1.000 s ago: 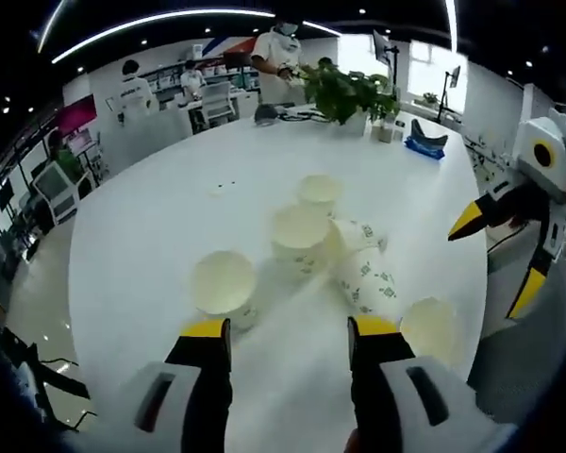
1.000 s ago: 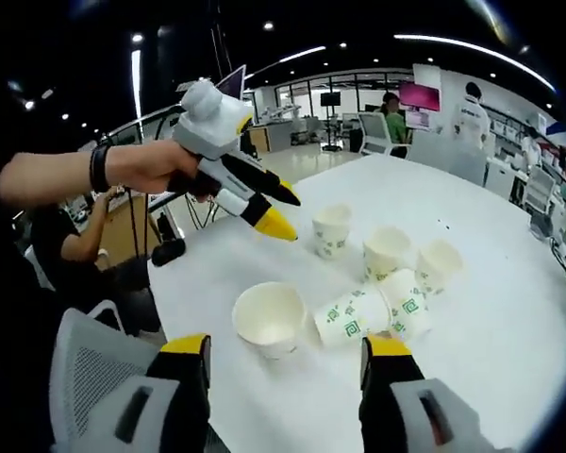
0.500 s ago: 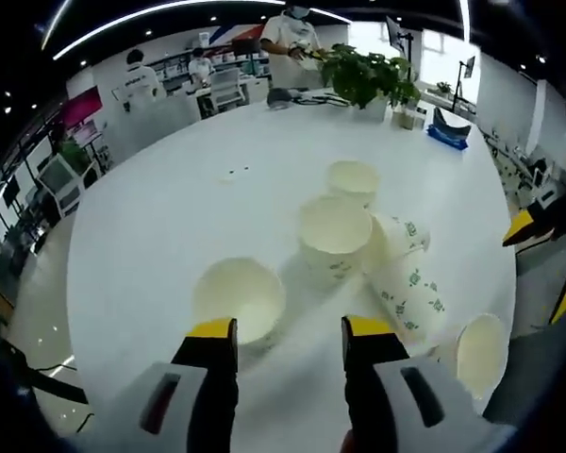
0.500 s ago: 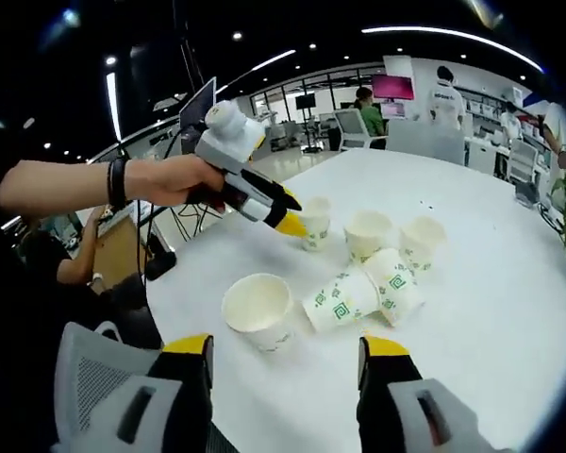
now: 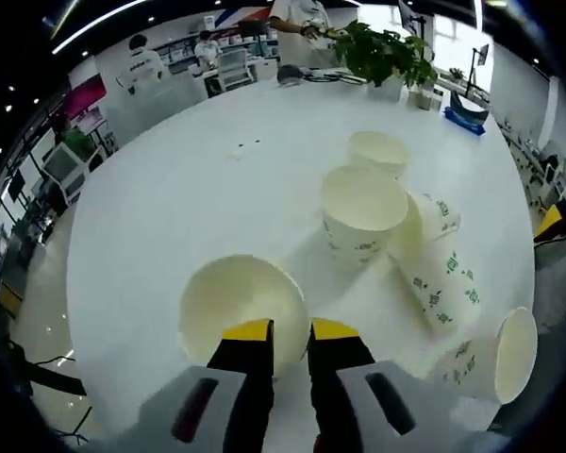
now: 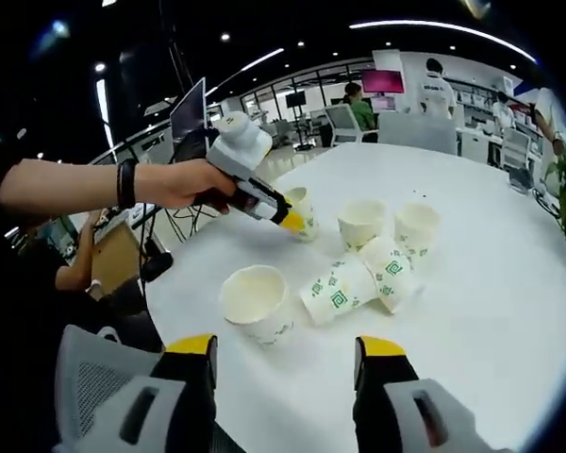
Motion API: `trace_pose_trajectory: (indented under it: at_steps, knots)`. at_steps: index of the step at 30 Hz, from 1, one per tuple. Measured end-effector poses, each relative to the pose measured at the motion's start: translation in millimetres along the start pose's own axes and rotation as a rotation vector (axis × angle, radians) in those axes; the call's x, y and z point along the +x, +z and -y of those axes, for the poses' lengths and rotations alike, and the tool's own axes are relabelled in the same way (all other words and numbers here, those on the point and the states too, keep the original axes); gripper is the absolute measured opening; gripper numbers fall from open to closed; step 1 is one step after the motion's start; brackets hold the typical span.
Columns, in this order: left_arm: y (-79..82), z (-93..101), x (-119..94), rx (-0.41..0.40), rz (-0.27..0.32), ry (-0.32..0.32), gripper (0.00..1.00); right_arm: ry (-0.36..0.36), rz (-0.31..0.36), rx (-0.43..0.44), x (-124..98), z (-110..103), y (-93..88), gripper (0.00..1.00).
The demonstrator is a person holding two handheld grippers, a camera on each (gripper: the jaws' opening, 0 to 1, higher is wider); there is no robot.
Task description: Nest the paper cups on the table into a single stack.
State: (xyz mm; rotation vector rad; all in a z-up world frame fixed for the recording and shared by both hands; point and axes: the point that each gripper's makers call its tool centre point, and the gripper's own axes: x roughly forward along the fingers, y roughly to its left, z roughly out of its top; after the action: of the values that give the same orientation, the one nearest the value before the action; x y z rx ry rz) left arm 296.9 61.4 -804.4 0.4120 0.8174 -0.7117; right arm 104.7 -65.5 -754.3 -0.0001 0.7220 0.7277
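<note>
In the left gripper view, the left gripper (image 5: 291,332) rises from 6 o'clock with its yellow-tipped fingers (image 5: 248,333) nearly together, pinching the near rim of an upright white paper cup with green print (image 5: 242,307) that stands on the round white desk (image 5: 170,189). At about 1 o'clock from that cup stands a second upright paper cup (image 5: 363,210), and beyond it, further toward 1 o'clock, a third upright cup (image 5: 378,152). Just to the 3 o'clock side of the second cup lie two cups tipped on their sides (image 5: 437,264), touching each other and leaning against it. A sixth cup (image 5: 503,354) sits at the desk's edge toward 4 o'clock. A potted green plant (image 5: 385,52) stands at the far rim near 12 o'clock, with people in white shirts behind it.

In the right gripper view, the right gripper (image 6: 285,351) rises from 6 o'clock with its yellow-tipped fingers (image 6: 191,346) wide apart and holding nothing, above the near desk edge (image 6: 509,283). An upright cup (image 6: 255,302) stands just ahead at 12 o'clock of the left finger. The two tipped cups (image 6: 358,278) lie beside it toward 2 o'clock. Two upright cups (image 6: 361,223) (image 6: 416,227) stand behind them. At 11 o'clock, a hand (image 6: 184,182) holds the left gripper (image 6: 290,221), whose yellow tip meets the rim of the farthest cup (image 6: 300,209).
</note>
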Motion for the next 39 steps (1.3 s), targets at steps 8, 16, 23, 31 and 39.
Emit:
trace_pose_trajectory:
  at_steps: [8,16,23,31,39]
  knots:
    - [1.0,-4.0,-2.3,0.025,0.012,-0.011,0.0,-0.01,0.005,0.014,-1.4,4.4,0.4,0.57]
    - [3.3,-3.5,-20.2,0.019,0.041,-0.027,0.0,-0.007,0.013,0.015,-1.8,1.8,3.9,0.57]
    - [1.9,0.1,-34.5,0.012,0.05,-0.045,0.0,0.002,0.025,0.019,1.1,-2.0,5.9,0.57]
    - [5.6,14.5,-59.7,0.024,0.075,-0.064,0.0,0.015,0.047,0.041,2.0,-7.3,8.3,0.57]
    - [12.6,25.8,-88.2,0.036,0.092,-0.065,0.0,0.02,0.075,0.073,-0.8,-7.7,11.4,0.57]
